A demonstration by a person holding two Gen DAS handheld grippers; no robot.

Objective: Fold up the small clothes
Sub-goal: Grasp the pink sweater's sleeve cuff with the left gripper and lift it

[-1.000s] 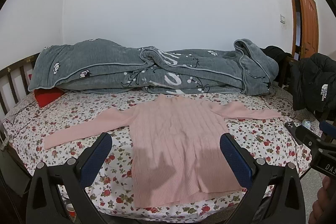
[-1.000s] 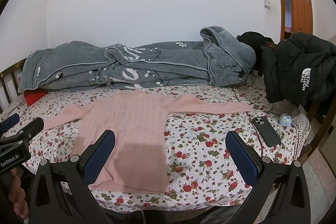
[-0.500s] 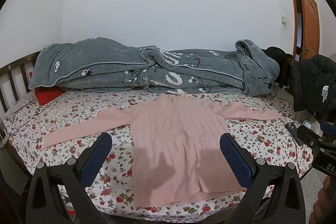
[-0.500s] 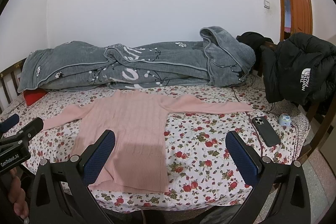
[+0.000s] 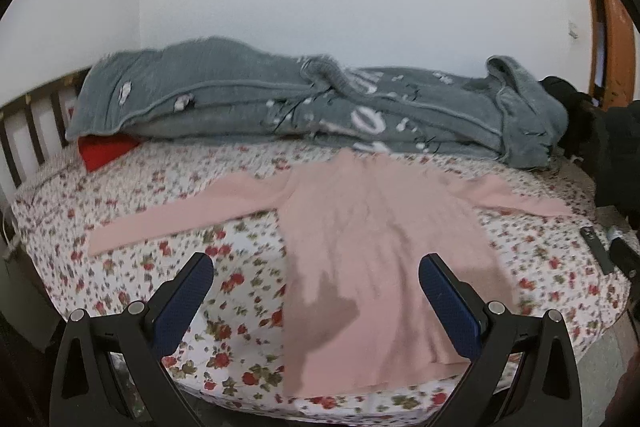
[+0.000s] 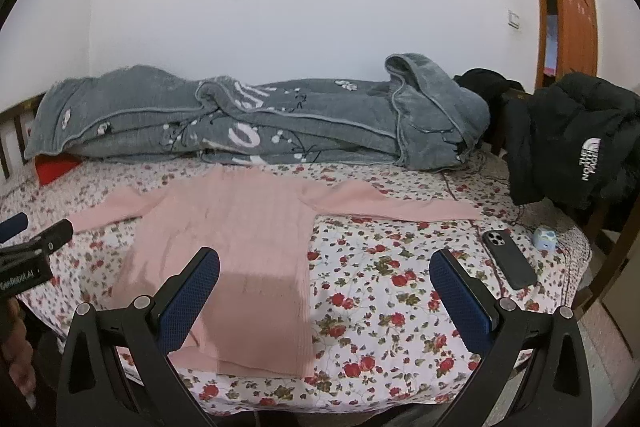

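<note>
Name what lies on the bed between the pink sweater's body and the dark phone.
In the right wrist view, only bare floral sheet lies between the pink sweater and the phone.

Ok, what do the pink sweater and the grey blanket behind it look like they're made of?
Sweater: a soft, matte knit, judging by the fine vertical ribs down its body; wool or acrylic, can't tell. Blanket: thick plush fleece, likely synthetic, going by its fuzzy nap, bulky folds and piped edge.
</note>
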